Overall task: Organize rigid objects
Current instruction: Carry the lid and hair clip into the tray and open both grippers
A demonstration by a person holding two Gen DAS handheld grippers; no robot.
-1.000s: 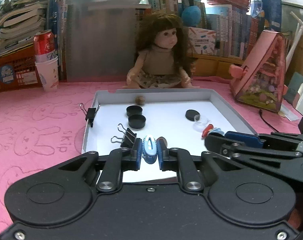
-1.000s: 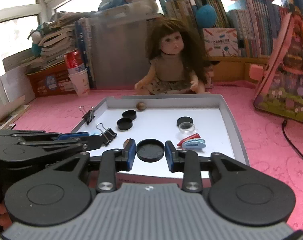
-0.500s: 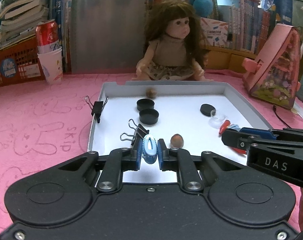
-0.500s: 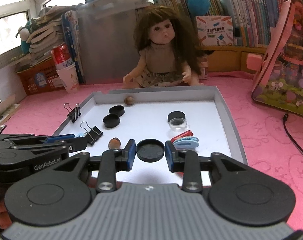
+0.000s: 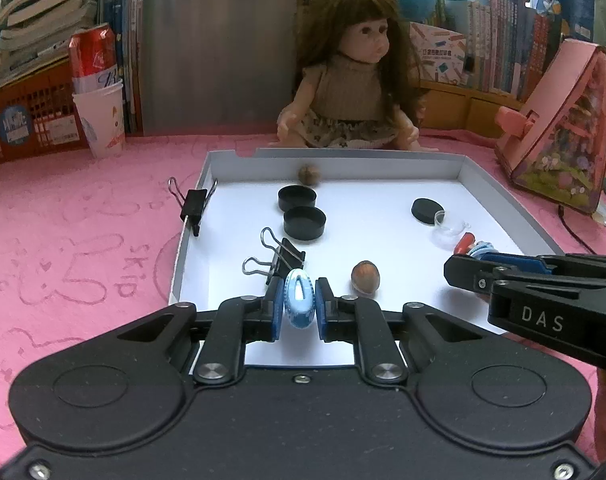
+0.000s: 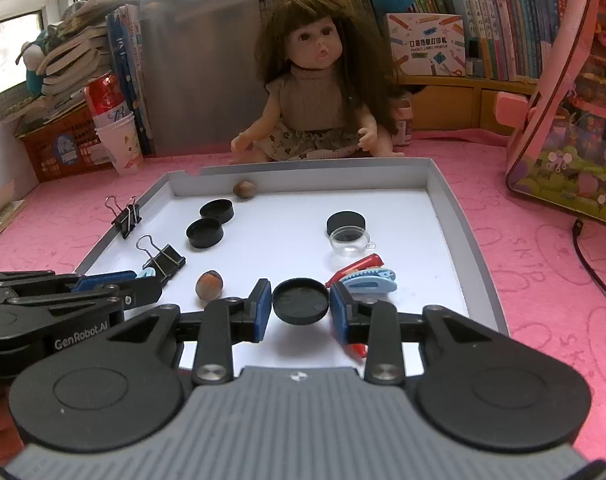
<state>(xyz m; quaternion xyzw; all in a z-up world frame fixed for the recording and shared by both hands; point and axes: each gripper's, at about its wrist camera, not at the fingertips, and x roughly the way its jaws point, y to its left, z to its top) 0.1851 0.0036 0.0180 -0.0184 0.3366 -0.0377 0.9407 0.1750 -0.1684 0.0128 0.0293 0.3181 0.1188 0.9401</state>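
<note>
Though half-hidden, red clip (image 6: pixel 357 266) behind blue clip (image 6: pixel 369 282)

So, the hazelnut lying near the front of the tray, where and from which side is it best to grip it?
Grip the hazelnut across its round middle, coming from above with the fingers straddling it. It lies loose on the flat white tray, apart from the binder clip, so nothing blocks either side. Its rounded shell may slip, so close at the widest part. Both grippers are occupied now.

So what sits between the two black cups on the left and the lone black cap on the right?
Nothing: bare white tray floor separates the black cups from the black cap, clearest in the right wrist view.
</note>
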